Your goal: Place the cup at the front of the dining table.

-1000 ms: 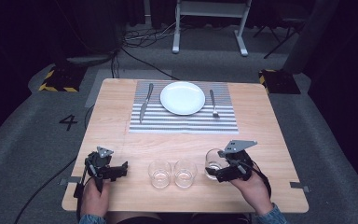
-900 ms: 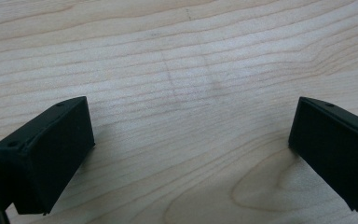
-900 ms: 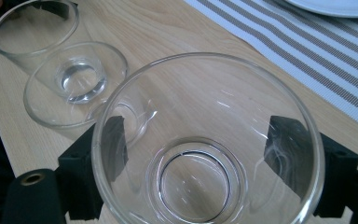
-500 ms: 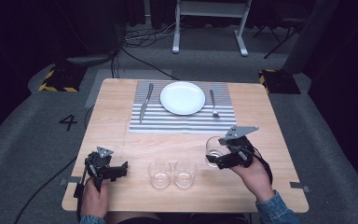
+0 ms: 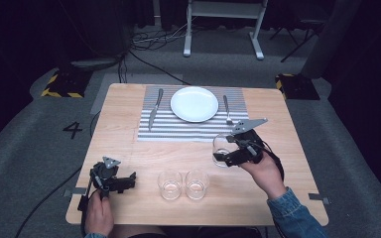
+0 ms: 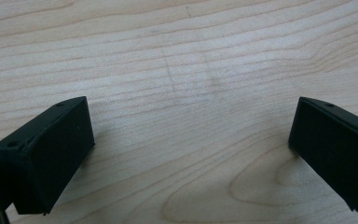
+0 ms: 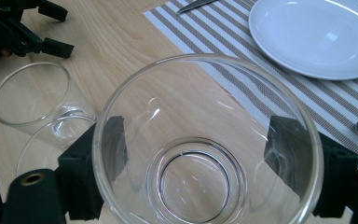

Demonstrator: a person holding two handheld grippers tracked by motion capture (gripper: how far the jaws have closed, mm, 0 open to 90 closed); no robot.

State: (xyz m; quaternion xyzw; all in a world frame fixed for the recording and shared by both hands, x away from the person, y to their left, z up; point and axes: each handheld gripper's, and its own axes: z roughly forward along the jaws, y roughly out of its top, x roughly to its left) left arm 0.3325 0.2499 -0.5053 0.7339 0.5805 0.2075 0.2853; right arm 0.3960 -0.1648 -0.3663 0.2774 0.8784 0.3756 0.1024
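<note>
R gripper (image 5: 222, 157) sits over the right-centre of the wooden table (image 5: 302, 163), jaws closed onto a clear glass (image 5: 222, 148) from both sides; in the right gripper view the glass (image 7: 205, 144) is seen from above the rim, w/ a black jaw pressed on each flank, mouth up. It's just below the near edge of the striped placemat (image 5: 178, 130), close to the fork (image 5: 226, 109) tip. Can't tell if the glass base touches the tabletop or is lifted. Two more empty glasses stand side by side near the front edge, centre: left one (image 5: 170, 184) & right one (image 5: 197, 183), nearly touching each other, a bit apart from the held glass; one of them (image 7: 32, 105) shows at left in the right gripper view. On the mat: white plate (image 5: 194, 104) in the middle, knife (image 5: 155, 108) to its left, fork to its right. L gripper (image 5: 131, 179) rests low at the front-left of the table, well apart from the glasses, jaws wide open w/ nothing between them, just bare wood grain under it in the left gripper view (image 6: 191, 154). Floor beyond the table has cables (image 5: 149, 42) and a white stand (image 5: 223, 25).
</note>
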